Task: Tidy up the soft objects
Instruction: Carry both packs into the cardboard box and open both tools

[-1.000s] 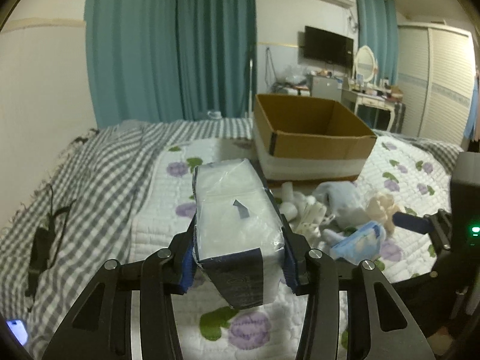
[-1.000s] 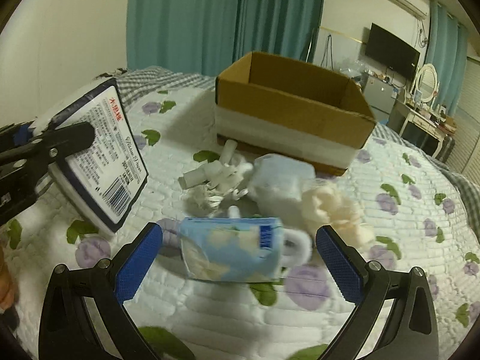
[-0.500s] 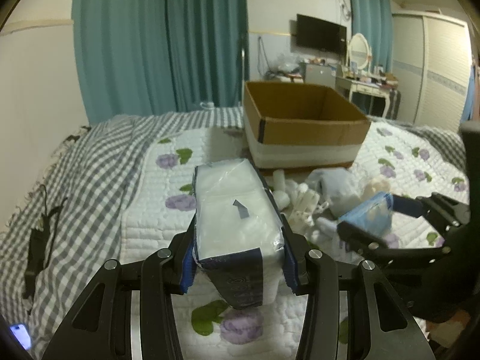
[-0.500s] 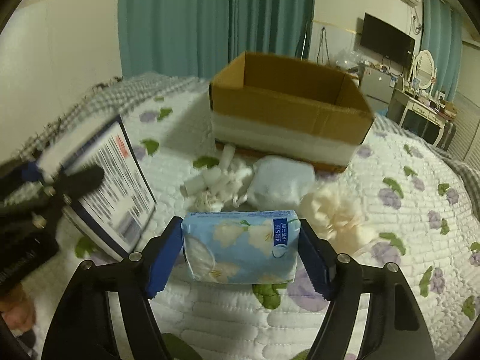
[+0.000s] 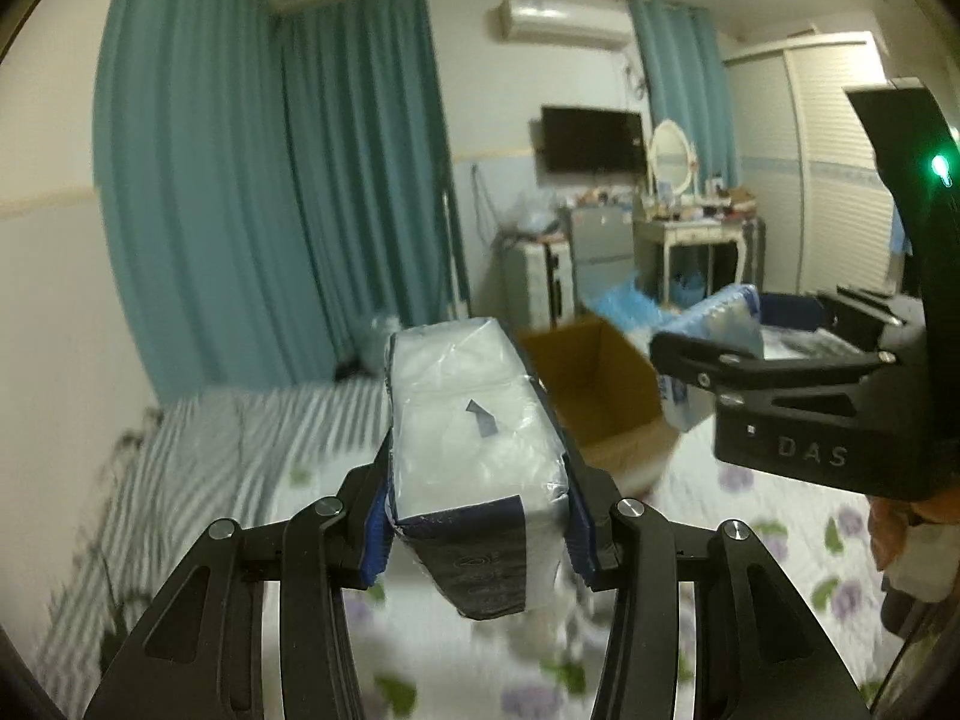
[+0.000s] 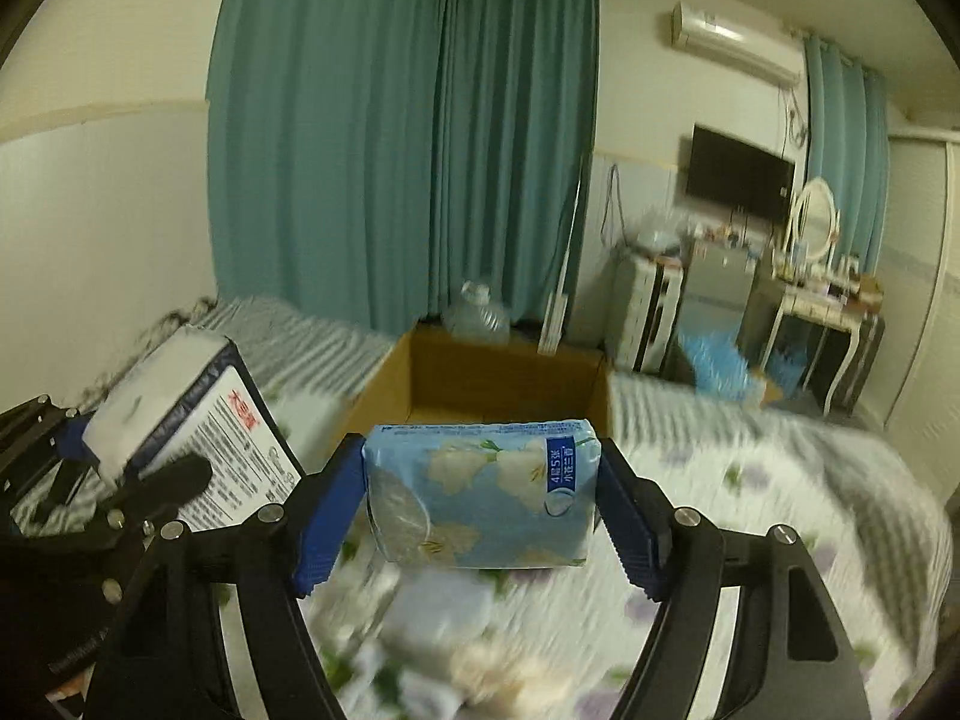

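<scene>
My left gripper [image 5: 474, 516] is shut on a white tissue pack with a dark blue end [image 5: 474, 438] and holds it above the bed. It also shows at the left of the right wrist view [image 6: 186, 420]. My right gripper [image 6: 480, 510] is shut on a light blue floral tissue pack [image 6: 480, 492], lifted in front of the open cardboard box [image 6: 498, 378]. In the left wrist view the right gripper [image 5: 798, 372] with the blue pack [image 5: 720, 324] is at the right, beside the box [image 5: 600, 390].
Blurred soft items, white and pale blue, lie on the floral quilt [image 6: 690, 540] below the grippers [image 6: 432, 630]. Teal curtains [image 5: 270, 210], a dressing table [image 6: 822, 300] and a water bottle [image 6: 477, 312] stand beyond the bed.
The right gripper shut on the blue floral pack and lifted it off the quilt. Both grippers have risen and tilted up toward the box.
</scene>
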`<state>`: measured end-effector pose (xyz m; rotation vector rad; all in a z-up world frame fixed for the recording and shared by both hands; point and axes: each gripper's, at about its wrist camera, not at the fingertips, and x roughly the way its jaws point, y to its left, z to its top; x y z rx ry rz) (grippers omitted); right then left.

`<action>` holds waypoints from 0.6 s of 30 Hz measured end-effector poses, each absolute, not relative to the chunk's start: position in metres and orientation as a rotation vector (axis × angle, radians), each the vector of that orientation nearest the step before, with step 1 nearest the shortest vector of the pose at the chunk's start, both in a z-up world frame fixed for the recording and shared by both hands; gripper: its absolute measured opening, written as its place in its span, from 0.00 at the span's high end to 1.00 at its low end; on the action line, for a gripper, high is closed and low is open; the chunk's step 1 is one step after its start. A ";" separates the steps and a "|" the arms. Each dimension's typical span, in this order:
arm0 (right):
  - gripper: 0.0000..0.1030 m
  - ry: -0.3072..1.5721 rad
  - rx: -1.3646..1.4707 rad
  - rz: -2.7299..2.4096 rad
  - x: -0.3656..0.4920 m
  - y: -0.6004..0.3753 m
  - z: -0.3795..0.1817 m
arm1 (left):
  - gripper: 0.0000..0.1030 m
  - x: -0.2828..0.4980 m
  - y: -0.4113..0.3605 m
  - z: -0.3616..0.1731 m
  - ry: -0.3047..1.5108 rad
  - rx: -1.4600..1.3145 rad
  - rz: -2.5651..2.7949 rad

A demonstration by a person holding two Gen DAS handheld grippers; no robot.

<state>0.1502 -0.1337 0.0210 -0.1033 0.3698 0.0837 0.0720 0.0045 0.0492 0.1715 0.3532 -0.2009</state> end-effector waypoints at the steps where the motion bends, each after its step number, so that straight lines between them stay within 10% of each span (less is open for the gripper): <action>1: 0.28 0.356 -0.108 0.081 0.159 -0.137 0.031 | 0.56 0.082 0.000 0.052 0.334 0.174 -0.194; 18: 0.28 0.481 -0.029 0.076 0.326 -0.172 0.009 | 0.56 0.223 -0.039 0.004 0.437 0.147 -0.203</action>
